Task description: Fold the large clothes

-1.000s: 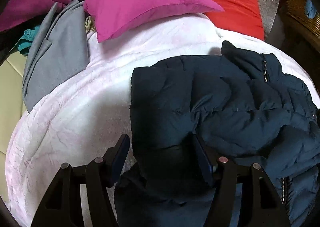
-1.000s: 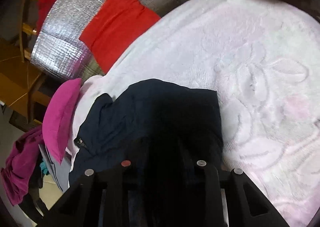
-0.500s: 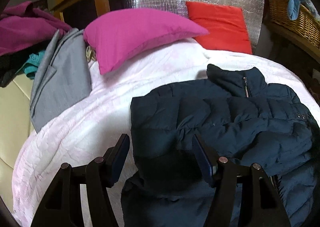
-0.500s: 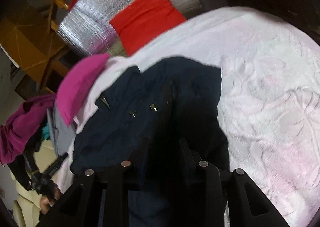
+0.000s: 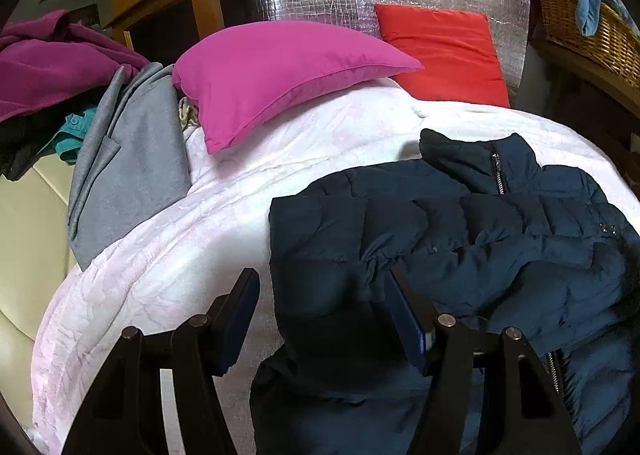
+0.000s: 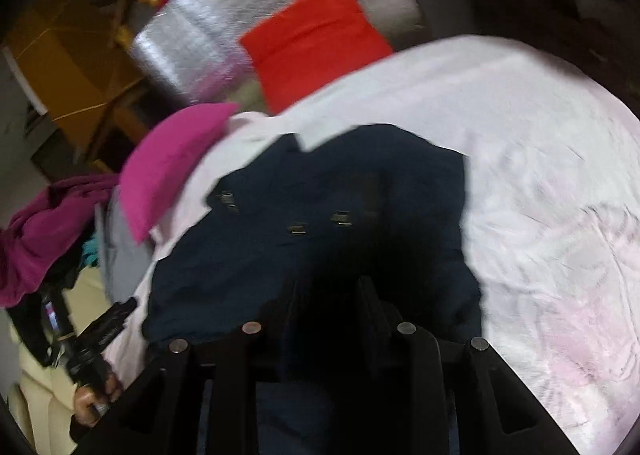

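The dark navy quilted puffer jacket (image 5: 460, 255) lies partly folded on the pale pink embossed bedspread (image 5: 160, 287), collar and zip toward the headboard end, one sleeve drawn across the chest.

Left claw (image 5: 324, 319): jaws apart, nothing pinched. It hovers over the near left edge of the jacket; I cannot tell whether either pad touches the cloth.

Right claw (image 6: 328, 307): jaws close together with dark jacket fabric between them; it reads as clamped on a fold of the jacket. That view is smeared and the gap is in shadow, so the depth of the bite cannot be confirmed.

Risks, as judged:
- Slick, puffy shell. A shallow pinch by the right claw could slip, and the carried flap would drop short or crooked.
- The padding springs back. A fold laid down unpressed may reopen.
- With the left claw holding nothing, the body is unanchored. A pull could drag the whole jacket across the bedspread and shift the crossed sleeve.
- The magenta pillow (image 5: 280, 71) and grey folded garment (image 5: 128, 167) sit apart; interference appears unlikely.
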Available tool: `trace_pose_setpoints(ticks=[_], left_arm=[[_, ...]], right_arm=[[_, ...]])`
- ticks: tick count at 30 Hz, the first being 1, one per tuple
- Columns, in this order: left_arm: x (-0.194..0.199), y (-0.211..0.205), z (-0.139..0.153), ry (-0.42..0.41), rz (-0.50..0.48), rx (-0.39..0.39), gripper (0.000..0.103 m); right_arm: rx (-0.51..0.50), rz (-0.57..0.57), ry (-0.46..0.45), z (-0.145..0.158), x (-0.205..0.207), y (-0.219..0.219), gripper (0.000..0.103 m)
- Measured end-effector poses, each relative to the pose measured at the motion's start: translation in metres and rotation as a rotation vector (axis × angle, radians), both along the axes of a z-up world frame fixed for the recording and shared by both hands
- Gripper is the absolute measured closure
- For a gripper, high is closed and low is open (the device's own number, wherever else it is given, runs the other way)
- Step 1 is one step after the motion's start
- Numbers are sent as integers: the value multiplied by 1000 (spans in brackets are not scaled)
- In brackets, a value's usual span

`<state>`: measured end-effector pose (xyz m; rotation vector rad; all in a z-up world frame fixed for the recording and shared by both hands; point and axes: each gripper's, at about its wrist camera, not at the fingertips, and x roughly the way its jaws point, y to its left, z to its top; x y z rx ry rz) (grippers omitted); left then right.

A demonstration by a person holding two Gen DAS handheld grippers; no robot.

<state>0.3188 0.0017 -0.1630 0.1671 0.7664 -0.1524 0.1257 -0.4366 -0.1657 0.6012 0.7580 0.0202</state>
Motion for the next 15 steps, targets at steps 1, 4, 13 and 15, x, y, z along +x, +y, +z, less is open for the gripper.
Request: trace_pose_setpoints(ticks=[1,4,13,15], left_arm=[[0,-1,-1,1,-1,3,37],[1,-2,-5,6,-1,21,37],[11,-15,-41,98,-11,100,37],[11,-15,-43,102,-6,96,37]], right_arm=[[0,22,-7,2,2,6,71],[4,88,-7,-1,14,28,71],[47,147,164,-63,66,57,71],[60,152,166,-61,64,55,71]])
